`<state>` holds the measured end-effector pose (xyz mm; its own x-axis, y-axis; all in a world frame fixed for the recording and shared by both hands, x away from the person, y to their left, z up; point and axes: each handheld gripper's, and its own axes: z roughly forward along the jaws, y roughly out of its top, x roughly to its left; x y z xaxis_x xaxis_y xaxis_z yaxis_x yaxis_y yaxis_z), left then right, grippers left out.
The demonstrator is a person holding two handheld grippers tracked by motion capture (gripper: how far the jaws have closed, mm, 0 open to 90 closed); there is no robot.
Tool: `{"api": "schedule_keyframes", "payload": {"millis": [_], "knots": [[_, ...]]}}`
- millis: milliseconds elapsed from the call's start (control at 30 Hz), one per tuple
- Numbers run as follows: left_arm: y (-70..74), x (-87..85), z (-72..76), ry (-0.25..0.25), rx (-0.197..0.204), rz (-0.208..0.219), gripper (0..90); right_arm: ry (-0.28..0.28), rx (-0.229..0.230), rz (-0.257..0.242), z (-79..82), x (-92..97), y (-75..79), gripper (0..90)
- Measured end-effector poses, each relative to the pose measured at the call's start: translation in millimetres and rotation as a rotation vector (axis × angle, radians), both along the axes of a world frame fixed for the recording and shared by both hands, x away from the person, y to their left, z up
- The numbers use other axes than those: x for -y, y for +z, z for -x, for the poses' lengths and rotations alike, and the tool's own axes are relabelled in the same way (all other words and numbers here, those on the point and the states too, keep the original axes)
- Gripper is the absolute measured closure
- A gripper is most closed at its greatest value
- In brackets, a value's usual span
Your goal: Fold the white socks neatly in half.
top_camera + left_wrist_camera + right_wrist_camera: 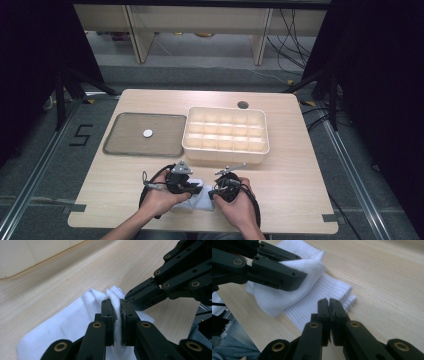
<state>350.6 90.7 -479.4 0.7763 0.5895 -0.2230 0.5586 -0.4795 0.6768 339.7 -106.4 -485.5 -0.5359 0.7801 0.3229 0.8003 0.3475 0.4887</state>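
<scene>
A white sock (201, 201) lies crumpled on the wooden table near its front edge, between my two hands. My left gripper (198, 190) is shut on a raised fold of the sock (75, 315), and white cloth shows between its jaws (115, 303). My right gripper (212, 192) faces it from the right with its jaws pressed together (328, 301). Its tips sit at the sock's ribbed cuff (329, 290), and I see no cloth between them. In the right gripper view the left gripper (297, 277) holds the lifted fold up.
A cream box (226, 156) with several compartments stands just beyond the grippers. A grey tray (120, 146) at the left holds a small white disc (147, 133). A round hole (243, 105) sits at the table's far edge. A person's jeans (227, 345) show below the front edge.
</scene>
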Motion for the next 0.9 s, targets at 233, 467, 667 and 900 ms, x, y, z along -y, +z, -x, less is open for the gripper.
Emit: {"api": "schedule_keyframes", "payload": {"millis": [233,467,667,900], "knots": [[-2.5,7.3,0.9,0.018,-0.003,0.011,82.4,0.001,0.000,0.000,-0.1,0.3,-0.4,87.7],[-1.1,11.6,1.6,-0.009,0.004,-0.015,82.5,-0.004,-0.010,-0.007,0.2,1.0,-0.7,87.6],[-5.8,14.4,1.9,-0.010,-0.005,-0.019,81.9,-0.006,-0.004,-0.005,0.7,1.9,-0.8,87.3],[-8.3,16.5,2.8,-0.021,-0.006,-0.019,79.4,-0.016,-0.014,0.005,0.0,4.5,-0.6,86.2]]}}
